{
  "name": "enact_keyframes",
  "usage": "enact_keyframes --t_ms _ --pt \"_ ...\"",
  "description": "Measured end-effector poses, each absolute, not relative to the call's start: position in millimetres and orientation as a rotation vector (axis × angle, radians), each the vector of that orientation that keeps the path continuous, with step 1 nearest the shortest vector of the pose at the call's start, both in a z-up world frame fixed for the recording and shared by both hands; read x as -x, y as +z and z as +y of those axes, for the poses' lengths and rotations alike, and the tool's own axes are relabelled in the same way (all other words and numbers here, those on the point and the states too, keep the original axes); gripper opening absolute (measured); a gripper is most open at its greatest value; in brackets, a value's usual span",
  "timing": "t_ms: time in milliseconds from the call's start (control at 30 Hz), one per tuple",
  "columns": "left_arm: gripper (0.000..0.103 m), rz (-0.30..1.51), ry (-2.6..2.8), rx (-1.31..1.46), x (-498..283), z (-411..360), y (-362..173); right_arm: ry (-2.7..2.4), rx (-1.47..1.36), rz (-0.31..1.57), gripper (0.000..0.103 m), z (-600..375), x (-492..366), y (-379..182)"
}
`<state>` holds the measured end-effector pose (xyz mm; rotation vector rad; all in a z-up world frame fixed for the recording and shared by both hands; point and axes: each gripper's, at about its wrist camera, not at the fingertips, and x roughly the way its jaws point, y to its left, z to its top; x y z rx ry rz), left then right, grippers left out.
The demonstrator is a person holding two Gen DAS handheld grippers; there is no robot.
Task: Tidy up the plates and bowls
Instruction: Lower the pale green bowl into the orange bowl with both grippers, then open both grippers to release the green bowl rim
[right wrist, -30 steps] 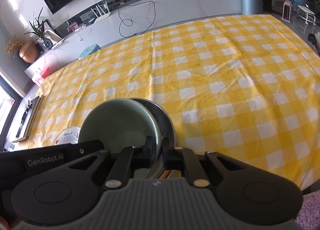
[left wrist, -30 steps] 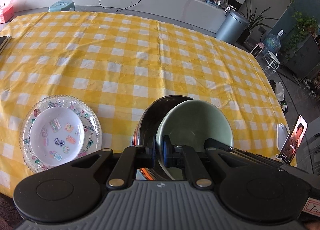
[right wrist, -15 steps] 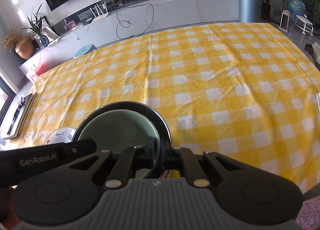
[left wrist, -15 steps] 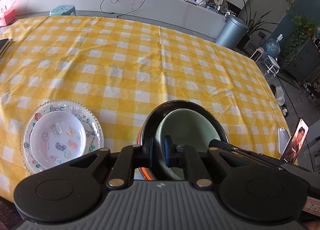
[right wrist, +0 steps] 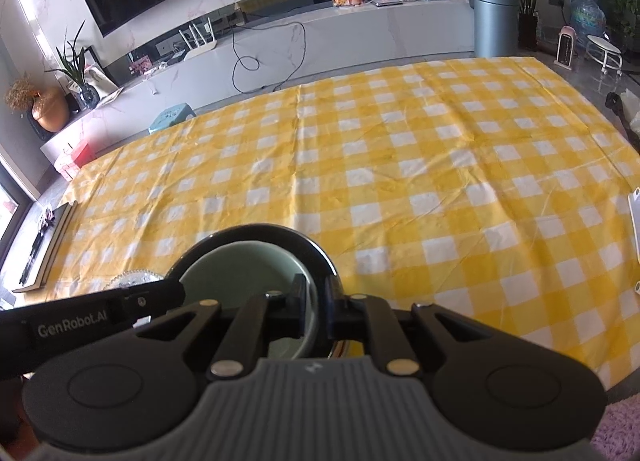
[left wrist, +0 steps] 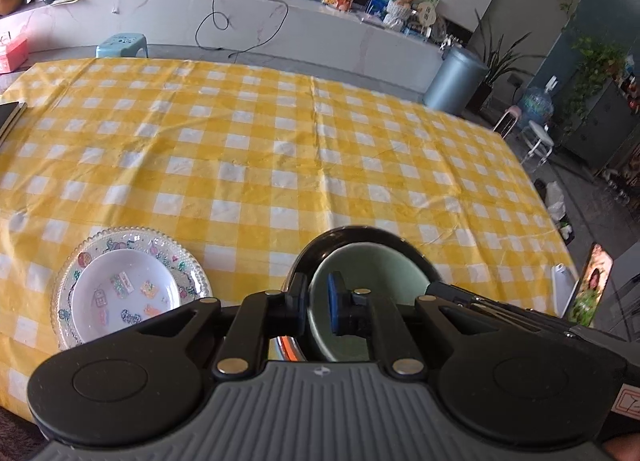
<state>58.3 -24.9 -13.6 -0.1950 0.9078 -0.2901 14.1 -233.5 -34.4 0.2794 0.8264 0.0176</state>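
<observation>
1. In the left wrist view, near the front edge of the yellow checked tablecloth (left wrist: 280,149), the left gripper (left wrist: 318,303) pinches the rim of a green bowl (left wrist: 372,269) nested inside a black bowl (left wrist: 360,232). A small white plate (left wrist: 124,295) lies on a patterned glass plate (left wrist: 192,273) just left.

2. In the right wrist view, the right gripper (right wrist: 316,307) is opening slightly, its tongs astride the green bowl's (right wrist: 240,265) opposite rim, inside the black bowl (right wrist: 260,229).
</observation>
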Motion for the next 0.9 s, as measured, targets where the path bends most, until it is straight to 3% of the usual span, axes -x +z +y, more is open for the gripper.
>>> enact_keyframes --t_ms 167,233,333,400,467,700,900 --pt "0.011 0.848 -0.306 0.222 -54 -15 -1 0.005 -0.282 0.777 0.027 -238 -7 -24" --pt "0.017 0.838 -0.310 0.237 -54 -9 1 0.000 -0.295 0.769 0.029 -242 -5 -22" --pt "0.034 0.831 -0.314 0.269 -53 0 -2 -0.006 -0.341 0.759 0.041 -249 -1 -23" --pt "0.053 0.838 -0.316 0.293 -53 5 -7 -0.006 -0.372 0.754 0.054 -254 0 -26" --pt "0.065 0.857 -0.329 0.352 -54 11 -17 -0.011 -0.411 0.768 0.060 -260 0 -33" --pt "0.069 0.951 -0.276 0.556 -58 26 -54 0.010 -0.583 0.810 0.070 -278 -1 -62" --pt "0.070 0.958 -0.272 0.570 -60 23 -65 0.022 -0.645 0.857 0.071 -281 -6 -80"
